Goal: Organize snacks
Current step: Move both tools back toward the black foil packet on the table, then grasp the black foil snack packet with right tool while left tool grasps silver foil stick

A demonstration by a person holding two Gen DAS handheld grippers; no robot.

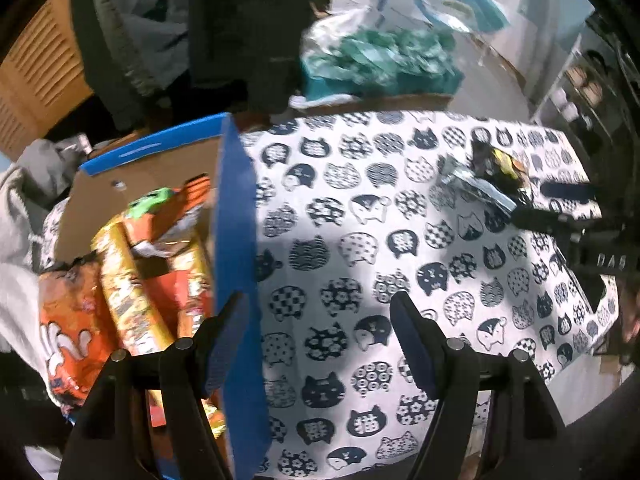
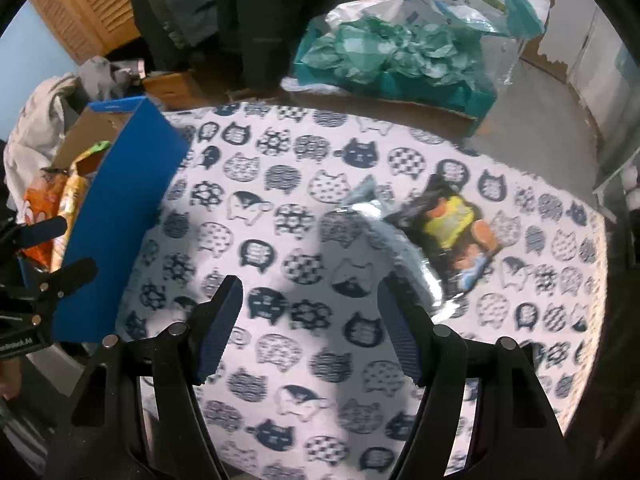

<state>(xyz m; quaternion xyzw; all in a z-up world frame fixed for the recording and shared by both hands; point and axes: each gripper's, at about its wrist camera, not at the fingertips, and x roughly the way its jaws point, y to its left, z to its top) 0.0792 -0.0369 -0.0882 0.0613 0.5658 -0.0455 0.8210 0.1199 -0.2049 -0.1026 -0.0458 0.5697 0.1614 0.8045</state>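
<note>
Right gripper (image 2: pixel 310 330) spread, empty, short of snack packet (image 2: pixel 448 226) on counter (image 2: pixel 280 208); straddle packet's near edge. Left gripper (image 1: pixel 320 344) spread, empty beside blue box (image 1: pixel 236 216).

The middle of the cat-print bench (image 2: pixel 304 216) lies bare, open to a gripper from above. On its left the blue box wall (image 2: pixel 116 220) stands upright as a barrier; to the right a dark snack packet (image 2: pixel 448 224) lies flat
</note>
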